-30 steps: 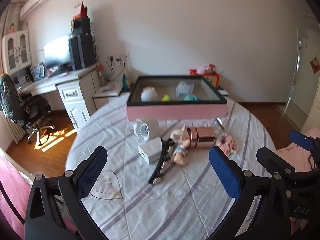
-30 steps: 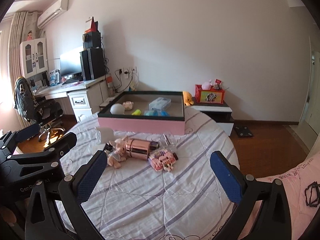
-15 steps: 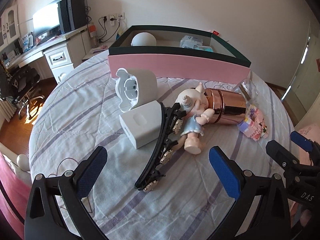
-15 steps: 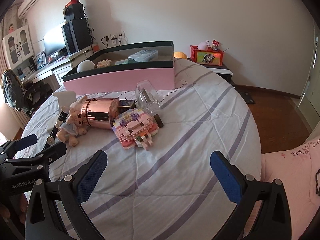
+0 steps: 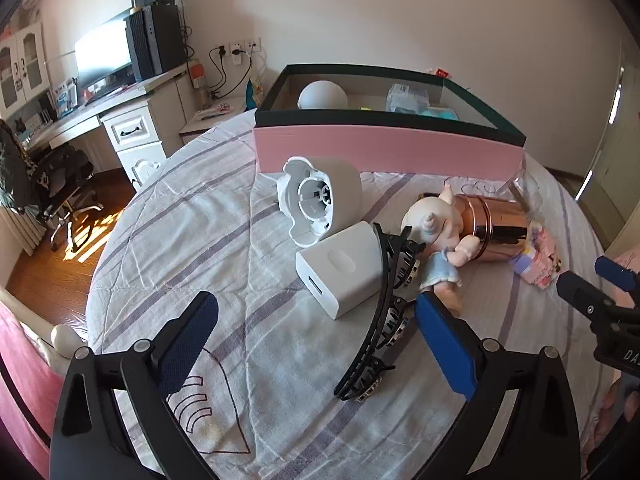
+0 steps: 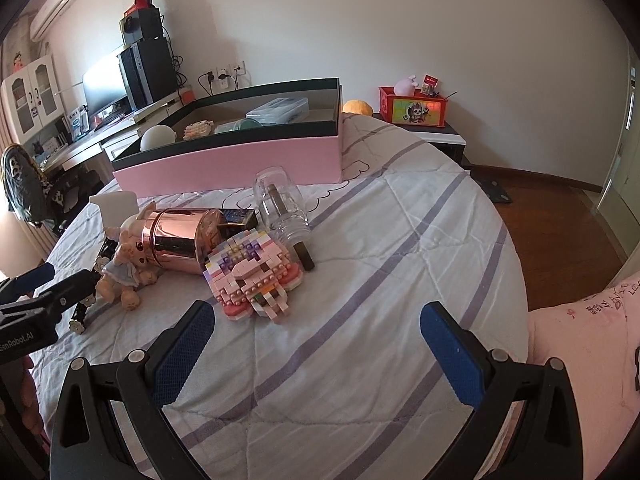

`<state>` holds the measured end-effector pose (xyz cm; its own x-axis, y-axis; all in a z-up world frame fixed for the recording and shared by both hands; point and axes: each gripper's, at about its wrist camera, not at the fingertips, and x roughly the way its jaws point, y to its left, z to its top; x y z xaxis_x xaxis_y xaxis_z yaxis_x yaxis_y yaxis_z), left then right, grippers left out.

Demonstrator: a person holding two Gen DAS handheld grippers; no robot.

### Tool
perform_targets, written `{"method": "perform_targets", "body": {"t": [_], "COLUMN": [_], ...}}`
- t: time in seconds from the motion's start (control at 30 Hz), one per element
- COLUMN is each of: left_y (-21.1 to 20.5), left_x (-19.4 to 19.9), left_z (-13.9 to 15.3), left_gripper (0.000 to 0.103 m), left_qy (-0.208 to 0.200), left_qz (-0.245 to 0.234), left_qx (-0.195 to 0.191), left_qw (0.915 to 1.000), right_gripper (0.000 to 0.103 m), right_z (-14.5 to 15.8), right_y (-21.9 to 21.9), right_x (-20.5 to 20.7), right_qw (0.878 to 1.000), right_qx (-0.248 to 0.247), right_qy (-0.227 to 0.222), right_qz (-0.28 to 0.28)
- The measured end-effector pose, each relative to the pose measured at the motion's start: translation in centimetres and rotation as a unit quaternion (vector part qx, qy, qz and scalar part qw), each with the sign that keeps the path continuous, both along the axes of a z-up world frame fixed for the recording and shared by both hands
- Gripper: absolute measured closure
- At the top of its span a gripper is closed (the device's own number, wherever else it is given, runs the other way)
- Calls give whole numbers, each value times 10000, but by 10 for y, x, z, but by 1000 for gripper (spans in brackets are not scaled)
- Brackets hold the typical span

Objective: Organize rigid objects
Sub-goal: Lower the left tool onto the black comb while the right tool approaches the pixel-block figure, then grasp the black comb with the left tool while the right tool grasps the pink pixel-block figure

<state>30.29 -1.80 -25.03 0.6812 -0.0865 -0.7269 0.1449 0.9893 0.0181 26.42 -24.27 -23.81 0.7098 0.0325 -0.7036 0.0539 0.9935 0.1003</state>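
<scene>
Both grippers are empty with their jaws spread wide: the left gripper [image 5: 316, 340] hangs low over the striped bed cover [image 5: 192, 240], its blue pads flanking the near end of the black hair clip [image 5: 380, 316], and the right gripper [image 6: 316, 340] hovers just short of the pink brick model [image 6: 252, 276]. Judging by how things lie, the sorting is only partly done. The pink box [image 6: 240, 156] at the far side already holds a white ball [image 6: 158, 136], a clear case [image 6: 280, 110] and a few small pieces, while the white charger [image 5: 340, 268], the white round housing [image 5: 320, 204], the pig doll [image 5: 440, 240], the copper tin [image 6: 180, 240] and the glass jar [image 6: 280, 204] lie on the cover in front of it. The left view alone shows the charger and the housing's open face in full; the right view alone shows the jar, the dark stick [image 6: 304, 256] beside it and the brick model's top.
</scene>
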Motion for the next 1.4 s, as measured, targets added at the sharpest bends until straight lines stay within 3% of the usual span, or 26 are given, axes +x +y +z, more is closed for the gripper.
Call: {"method": "perform_targets", "body": {"t": [0.07,0.13,0.2,0.37,0.5,0.57,0.63,0.7,1.1,1.2,1.4], "left_y": [-1,-2,-2,2,8,9,10,13,0,-1,-3], "left_x": [1,4,6,-4,-9,-11,-12,-15,-41,-48,-52], "left_z": [0,-3,-8,-2,1,2,5,6,24,24,23], "left_gripper": [17,52,72,82,84,84,84,84,84,84,83], "left_qy": [-38,31,170,36,37,41,4,-11,-200,-182,-136], "left_qz": [-84,-187,-263,-287,-251,-243,-261,-268,-633,-690,-699], "left_qx": [-92,-157,-182,-256,-270,-283,-307,-324,-457,-458,-461], "left_qw": [9999,9997,9993,9993,9993,9993,9992,9991,9967,9964,9964], "right_gripper": [0,0,0,0,0,5,29,38,39,38,34], "right_z": [-1,-1,-1,1,0,-3,-8,-10,3,-5,-5], "right_y": [2,3,3,8,18,24,30,34,28,33,30], "right_x": [1,3,6,16,35,45,51,48,-1,-1,-26], "right_qw": [10000,10000,10000,9997,9986,9976,9965,9963,9969,9959,9978], "right_qx": [-24,-38,-39,-3,-36,-50,-77,-211,225,60,138], "right_qy": [11,28,38,72,190,280,419,403,223,516,407], "right_qz": [18,39,77,249,491,624,715,732,718,743,501]}}
